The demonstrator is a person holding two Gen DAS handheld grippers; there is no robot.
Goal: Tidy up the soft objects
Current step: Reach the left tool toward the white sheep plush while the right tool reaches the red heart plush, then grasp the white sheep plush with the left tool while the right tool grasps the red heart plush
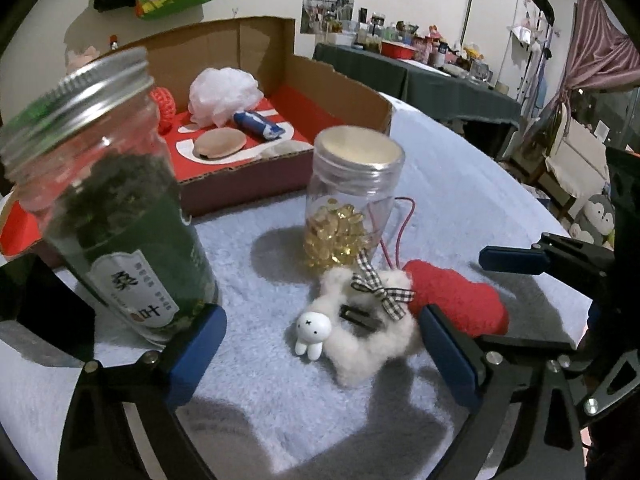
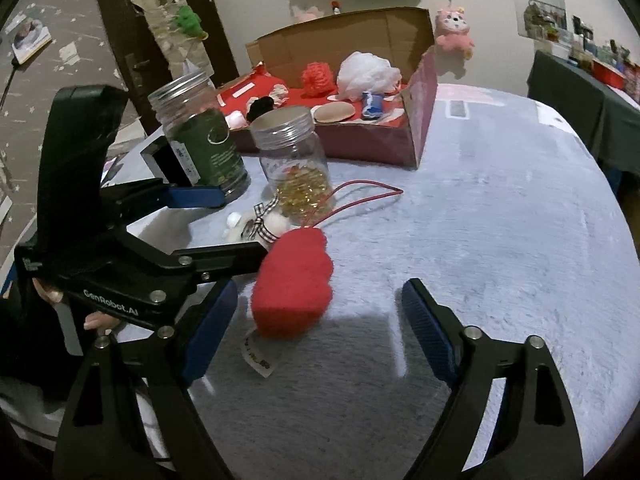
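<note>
A white fluffy hair clip point(image 1: 360, 344) with a checked bow and a small bunny charm lies on the pale blue plush tablecloth point(image 1: 280, 400). My left gripper point(image 1: 320, 356) is open and straddles it, its pads clear of the fluff. Right beside the clip lies a red heart plush point(image 1: 460, 300) on a red cord. In the right wrist view the heart point(image 2: 296, 284) sits between the fingers of my open right gripper point(image 2: 318, 332), nearer the left pad, not pressed. The left gripper point(image 2: 244, 224) shows there around the clip point(image 2: 244, 226).
A green tea jar point(image 1: 120, 220) and a clear jar of golden capsules point(image 1: 352, 200) stand just behind the clip. Behind them an open cardboard box point(image 1: 240, 188) holds a white mesh puff point(image 1: 224, 94), a red knitted ball, a beige pad and a blue tube.
</note>
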